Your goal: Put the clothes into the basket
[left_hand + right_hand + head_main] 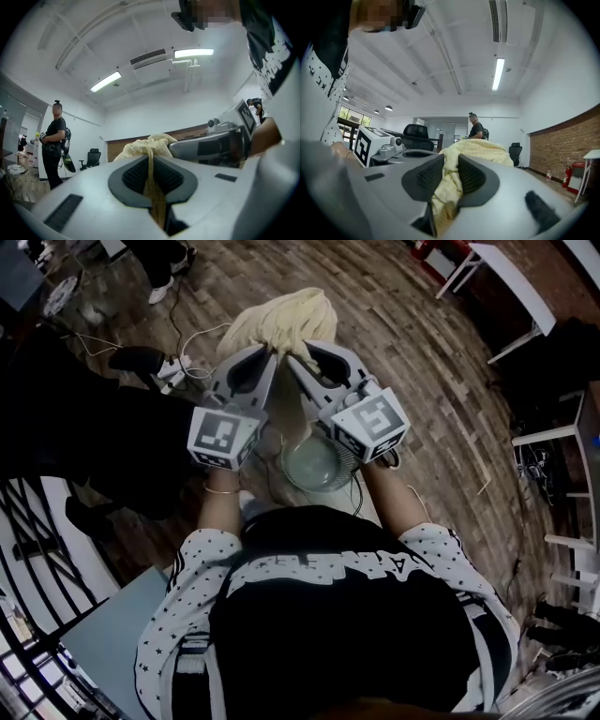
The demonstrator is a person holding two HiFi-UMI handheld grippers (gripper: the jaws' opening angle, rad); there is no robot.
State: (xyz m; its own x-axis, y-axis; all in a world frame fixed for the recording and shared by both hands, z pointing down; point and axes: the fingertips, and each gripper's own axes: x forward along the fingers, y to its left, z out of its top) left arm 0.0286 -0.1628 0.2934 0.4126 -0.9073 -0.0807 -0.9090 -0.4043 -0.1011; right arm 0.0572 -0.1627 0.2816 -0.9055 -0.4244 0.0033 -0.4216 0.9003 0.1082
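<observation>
**Star-print top, both grippers clamped on one yellow cloth**

Nearest, the person's star-print top (328,615) fills the bottom of the head view. Beyond it the left gripper (267,357) and right gripper (298,362) are held level, side by side, above the wooden floor (422,381). Both pairs of fingers are closed on the pale yellow cloth (281,317). The left pinches a thin strip and the right a thicker wad. The cloth bunches just past the fingertips, in the air over the floor.

Wood-plank floor (412,371), white cable (200,335) across it, white table (508,276) standing there
</observation>
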